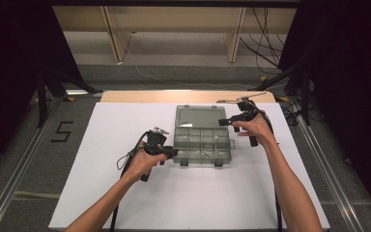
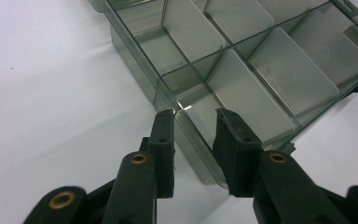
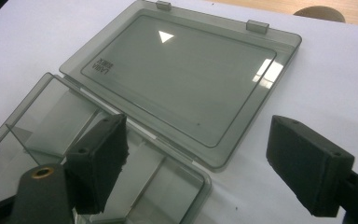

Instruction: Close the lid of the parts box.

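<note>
1. Reaching in from the near edge, two bare forearms come over the white tabletop (image 1: pixel 183 203), one gripper in each hand.
2. Left gripper (image 1: pixel 173 152) sits at the near-left corner of the organizer box (image 1: pixel 203 145); the left hand is wrapped round its handle, cable looping off to the left.
3. In the left gripper view the jaws straddle the box's clear side wall (image 2: pixel 186 126): one jaw outside over the tabletop, one inside over a compartment. They stand narrow, but a sliver of gap shows on each side of the wall, so no clamp that I can confirm; pads look just off the plastic.
4. Box is smoky transparent plastic, split by dividers into two rows of compartments; a small metallic piece lies in a near-row compartment (image 1: pixel 204 155), too small to identify.
5. Two dark latches hang off the box's near edge (image 1: pixel 184 163).
6. Right gripper (image 1: pixel 223 122) is over the far-right corner of the box, near the hinge line, held in the right hand.
7. In the right gripper view its jaws stand wide apart, nothing between the pads; the box's corner lies beneath them.
8. Lid (image 3: pixel 182 79) is swung fully open, lying flat on the tabletop behind the tray, still joined at the hinge.
9. Beyond: a wooden strip (image 1: pixel 188 96) along the tabletop's far edge, then floor.
</note>
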Demonstrator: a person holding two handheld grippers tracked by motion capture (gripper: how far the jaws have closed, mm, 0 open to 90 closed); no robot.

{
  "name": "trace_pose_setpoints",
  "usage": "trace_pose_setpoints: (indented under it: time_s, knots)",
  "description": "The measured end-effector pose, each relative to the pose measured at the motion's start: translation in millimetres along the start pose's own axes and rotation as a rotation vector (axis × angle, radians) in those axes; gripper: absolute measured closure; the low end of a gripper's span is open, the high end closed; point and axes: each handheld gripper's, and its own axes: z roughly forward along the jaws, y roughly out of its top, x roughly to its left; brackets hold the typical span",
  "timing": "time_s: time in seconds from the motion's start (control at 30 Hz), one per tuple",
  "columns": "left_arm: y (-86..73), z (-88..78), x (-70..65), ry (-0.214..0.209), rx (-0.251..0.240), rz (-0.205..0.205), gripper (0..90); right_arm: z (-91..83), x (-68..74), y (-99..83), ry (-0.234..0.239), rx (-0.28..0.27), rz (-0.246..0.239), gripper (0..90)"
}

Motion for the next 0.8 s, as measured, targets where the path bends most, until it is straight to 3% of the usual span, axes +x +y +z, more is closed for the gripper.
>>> trace_pose_setpoints:
  time_s: [0.13,0.17,0.23,0.27,0.43,0.47,0.73,0.77,0.8]
  knots:
    - [0.0,-0.1,0.2,-0.001,0.0,0.0,68.0,5.9,-2.9,2.0,-0.008,-0.006,0.004,22.2]
    - [0.0,-0.1,0.3,-0.001,0.001,-0.003,68.0,6.1,-1.8,2.9,-0.011,0.024,0.029,22.3]
    - [0.0,-0.3,1.0,-0.009,0.002,-0.004,68.0,11.5,-1.6,4.0,-0.014,0.014,0.037,22.5]
    - [0.0,-0.3,1.0,-0.01,0.001,-0.005,68.0,11.8,-1.3,6.6,-0.015,0.047,0.03,22.7]
    - [-0.1,-0.3,1.2,-0.01,0.002,-0.003,68.0,17.3,-3.5,11.1,-0.008,0.046,0.019,24.3]
    - [-0.1,-0.4,1.2,-0.01,0.002,-0.002,68.0,18.8,-2.6,10.1,-0.019,0.063,0.048,23.9]
    - [-0.1,-0.2,1.4,-0.011,0.0,-0.005,68.0,26.7,-6.4,6.4,-0.032,0.094,0.077,25.9]
    - [-0.1,-0.2,1.4,-0.011,-0.001,-0.005,68.0,27.1,-8.5,6.2,-0.03,0.092,0.058,26.1]
    - [-0.1,-0.3,1.4,-0.011,0.0,-0.004,68.0,27.7,-7.4,5.6,-0.026,0.098,0.085,26.9]
